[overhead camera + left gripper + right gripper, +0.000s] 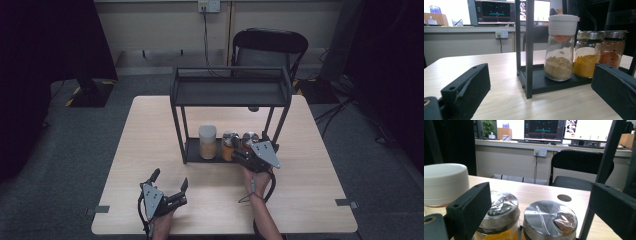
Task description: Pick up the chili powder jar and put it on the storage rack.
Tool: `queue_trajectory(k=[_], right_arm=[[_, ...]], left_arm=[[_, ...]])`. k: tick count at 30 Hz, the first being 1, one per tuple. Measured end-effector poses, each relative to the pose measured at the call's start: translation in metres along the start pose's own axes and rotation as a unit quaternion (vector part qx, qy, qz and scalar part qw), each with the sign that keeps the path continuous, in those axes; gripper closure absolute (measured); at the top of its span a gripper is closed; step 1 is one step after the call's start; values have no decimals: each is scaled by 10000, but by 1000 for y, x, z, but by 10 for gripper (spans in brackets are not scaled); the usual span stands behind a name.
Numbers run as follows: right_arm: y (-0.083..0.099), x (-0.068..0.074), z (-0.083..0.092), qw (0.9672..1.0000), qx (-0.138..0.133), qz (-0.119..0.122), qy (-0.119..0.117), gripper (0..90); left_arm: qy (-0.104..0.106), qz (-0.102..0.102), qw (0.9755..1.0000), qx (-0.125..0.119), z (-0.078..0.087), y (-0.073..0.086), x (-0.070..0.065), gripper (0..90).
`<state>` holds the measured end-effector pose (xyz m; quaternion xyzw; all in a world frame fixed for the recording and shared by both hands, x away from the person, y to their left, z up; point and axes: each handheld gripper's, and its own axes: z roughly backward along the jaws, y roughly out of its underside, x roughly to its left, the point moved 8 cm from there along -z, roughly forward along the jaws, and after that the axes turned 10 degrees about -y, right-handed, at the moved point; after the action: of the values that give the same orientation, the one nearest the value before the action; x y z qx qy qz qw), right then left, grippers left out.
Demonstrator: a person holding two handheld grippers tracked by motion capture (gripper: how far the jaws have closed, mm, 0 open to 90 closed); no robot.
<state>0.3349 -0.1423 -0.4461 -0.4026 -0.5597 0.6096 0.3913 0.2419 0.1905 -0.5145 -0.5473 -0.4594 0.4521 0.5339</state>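
A black two-tier rack (230, 92) stands on the wooden table (150, 130). Its lower shelf holds three spice jars in a row: a white-lidded jar of tan powder (207, 141) (559, 50), a metal-lidded jar of yellow powder (229, 141) (587, 55), and a metal-lidded jar of orange-red powder (248, 136) (614, 48) (550, 220). My right gripper (249, 142) (540, 197) is at the orange-red jar. Its jaws stand wide on either side of that lid, not pressing on it. My left gripper (170, 178) (540, 75) rests open on the table near the front edge, facing the rack with nothing between its jaws.
A black folding chair (270, 47) stands behind the table's far edge. A round hole (564, 197) is in the tabletop behind the rack. The rack's upright posts (529, 50) flank the jars. Bare tabletop lies left and right of the rack.
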Motion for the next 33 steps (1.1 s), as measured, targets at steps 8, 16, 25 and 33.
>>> queue_trajectory(k=[8, 16, 25, 33], right_arm=[[-5, -2, 1, 9995, 75, -140, -281, 25], [-3, -1, 5, 9987, -75, 159, -476, 0], [-4, -5, 12, 9984, -231, -47, -510, 0], [-7, -5, 20, 9984, -351, -56, -436, 0]], left_arm=[[-1, -2, 10000, 0, 0, 0, 0, 16], [1, -9, 10000, -1, 0, 0, 0, 16], [0, -10, 10000, -2, 0, 0, 0, 16], [1, -10, 10000, 0, 0, 0, 0, 16]])
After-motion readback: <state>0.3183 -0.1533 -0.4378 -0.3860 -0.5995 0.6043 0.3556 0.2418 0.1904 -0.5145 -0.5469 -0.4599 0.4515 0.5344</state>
